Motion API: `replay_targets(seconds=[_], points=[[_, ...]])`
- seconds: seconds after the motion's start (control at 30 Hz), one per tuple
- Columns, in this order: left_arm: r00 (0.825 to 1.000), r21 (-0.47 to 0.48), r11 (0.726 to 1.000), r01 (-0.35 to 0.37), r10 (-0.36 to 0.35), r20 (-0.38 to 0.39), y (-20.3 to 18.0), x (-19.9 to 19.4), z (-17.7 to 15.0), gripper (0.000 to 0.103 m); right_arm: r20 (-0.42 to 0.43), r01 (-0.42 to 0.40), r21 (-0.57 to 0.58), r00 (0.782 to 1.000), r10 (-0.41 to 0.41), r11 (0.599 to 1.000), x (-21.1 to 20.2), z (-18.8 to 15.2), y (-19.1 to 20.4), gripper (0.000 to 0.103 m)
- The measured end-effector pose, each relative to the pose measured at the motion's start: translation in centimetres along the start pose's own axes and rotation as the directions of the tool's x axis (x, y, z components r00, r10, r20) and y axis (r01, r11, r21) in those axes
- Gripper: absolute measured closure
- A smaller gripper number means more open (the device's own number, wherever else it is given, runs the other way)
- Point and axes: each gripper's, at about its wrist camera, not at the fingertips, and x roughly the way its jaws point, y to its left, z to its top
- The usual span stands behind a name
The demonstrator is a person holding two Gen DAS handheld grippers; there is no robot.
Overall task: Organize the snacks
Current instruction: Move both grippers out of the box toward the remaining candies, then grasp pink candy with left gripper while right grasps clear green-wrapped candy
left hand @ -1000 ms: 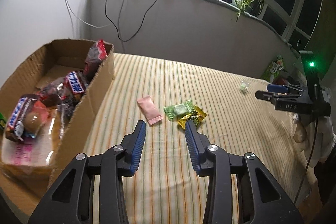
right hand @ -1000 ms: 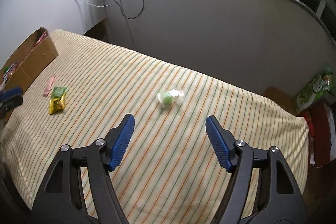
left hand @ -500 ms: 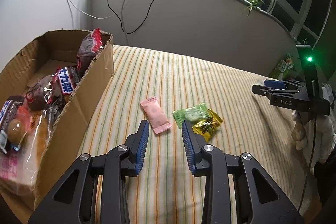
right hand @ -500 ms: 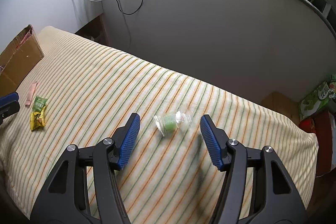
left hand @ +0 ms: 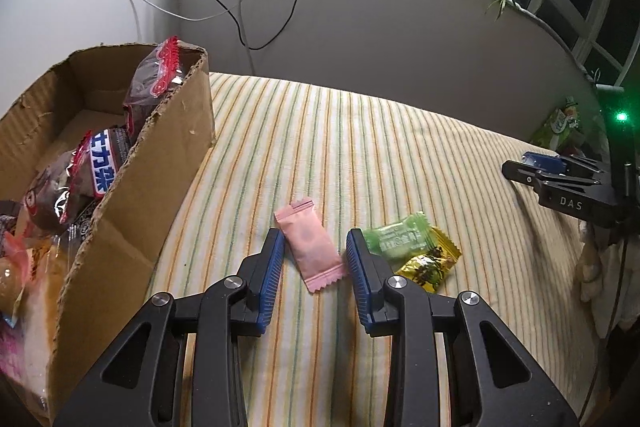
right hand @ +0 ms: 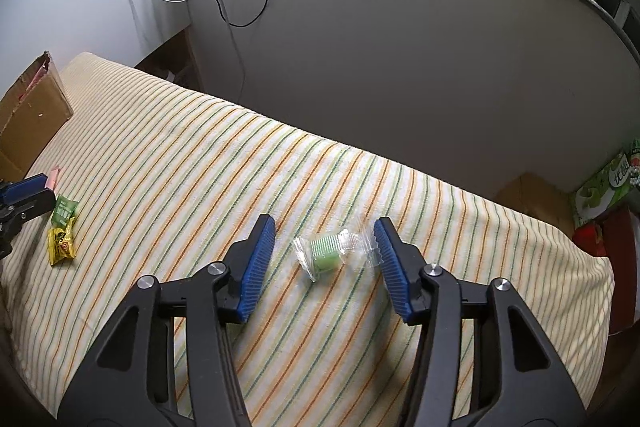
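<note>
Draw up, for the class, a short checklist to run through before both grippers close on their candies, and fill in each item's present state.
1. Pink candy lies between the left gripper fingers: ok.
2. Left pads touching the pink candy: cannot tell; a gap shows on both sides.
3. Green candy and yellow candy outside the left jaws: ok, though the green one lies right beside the finger.
4. Clear-wrapped green candy centred in the right gripper, whose jaws are closing: ok.
5. Right pads clear of the wrapper: not ok, its edge reaches one pad.
6. Cardboard box has room: ok.
</note>
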Motion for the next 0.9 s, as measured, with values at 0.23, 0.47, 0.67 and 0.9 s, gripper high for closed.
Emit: replay_targets(seconds=[0.23, 0.47, 0.67, 0.9], points=[[1.000, -0.016, 1.000, -0.005, 0.005, -0.009, 0.0, 0.5, 0.2, 0.075, -0.002, -0.012, 0.003, 1.000, 0.012, 1.000, 0.0, -0.1, 0.0, 0.057], [1.000, 0.015, 1.000, -0.020, 0.021, -0.007, -0.5, 0.8, 0.3, 0.077, 0.004, -0.004, -0.010, 1.000, 0.004, 1.000, -0.4, -0.5, 0.1, 0.068], [1.000, 0.014, 1.000, -0.021, 0.020, 0.008, -0.5, 0.5, 0.2, 0.085, 0.006, -0.006, -0.013, 1.000, 0.006, 1.000, -0.6, -0.8, 0.3, 0.076], [1.000, 0.028, 1.000, -0.011, 0.010, 0.024, -0.8, -0.1, 0.0, 0.086, 0.018, -0.019, 0.011, 1.000, 0.019, 1.000, -1.3, -1.5, -0.2, 0.077]])
